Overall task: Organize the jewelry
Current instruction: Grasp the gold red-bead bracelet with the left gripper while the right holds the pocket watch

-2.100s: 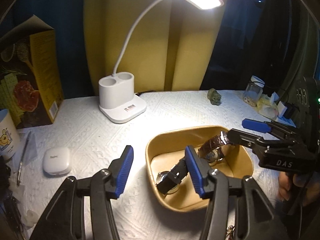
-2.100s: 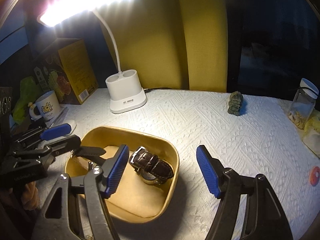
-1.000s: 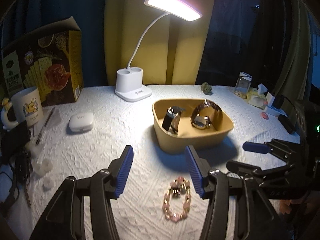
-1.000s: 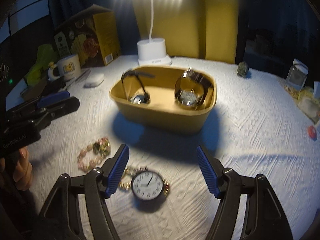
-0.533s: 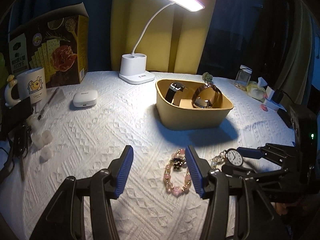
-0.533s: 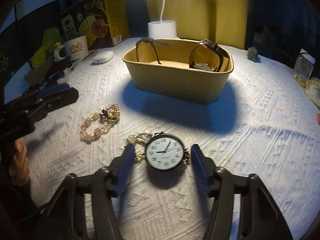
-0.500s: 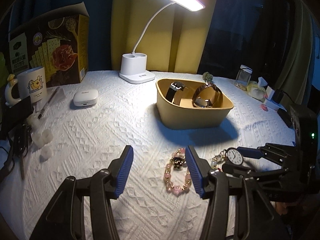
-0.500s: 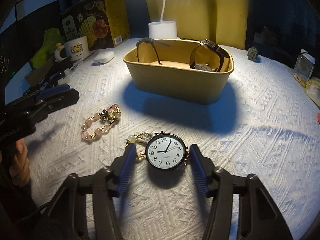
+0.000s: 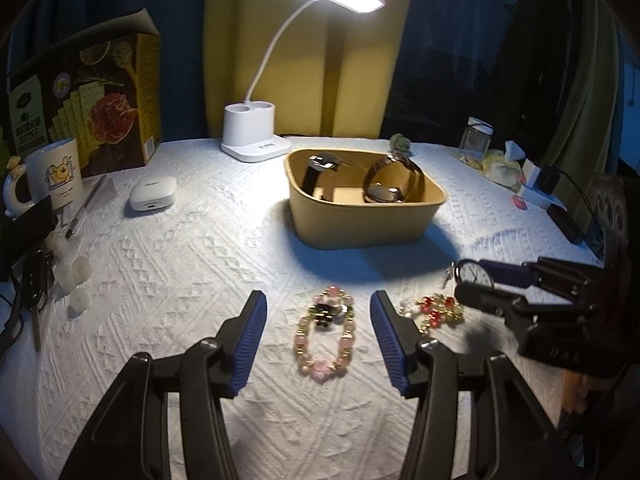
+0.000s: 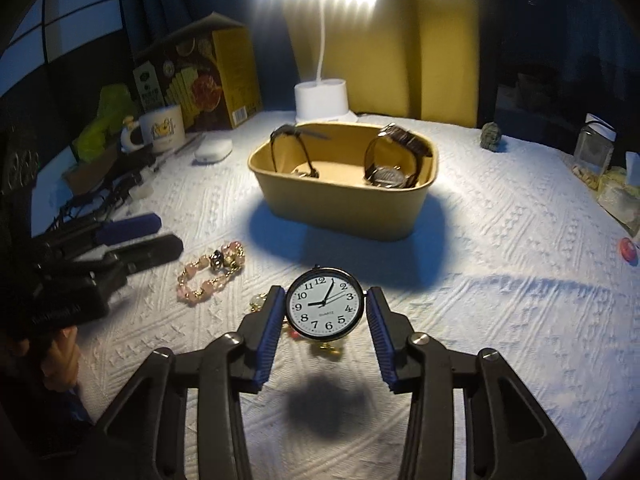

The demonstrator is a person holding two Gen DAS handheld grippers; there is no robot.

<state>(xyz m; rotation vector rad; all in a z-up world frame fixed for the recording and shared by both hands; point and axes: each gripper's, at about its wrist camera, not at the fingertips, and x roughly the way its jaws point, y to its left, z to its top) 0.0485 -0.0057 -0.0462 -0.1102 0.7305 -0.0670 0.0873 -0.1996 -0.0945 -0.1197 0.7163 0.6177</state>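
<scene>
Right gripper (image 10: 325, 312), frame centre: jaws just closed on the watch (image 10: 325, 304), lifted; tray (image 10: 344, 200) next. Left gripper (image 9: 318, 332): half-open, empty, straddling the bracelet (image 9: 326, 336).

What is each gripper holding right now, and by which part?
The right gripper, whose jaws have just been closing, clamps the white-faced watch by the two side edges of its round case. The left gripper holds nothing; the pink bead bracelet lies between its open jaws.
</scene>
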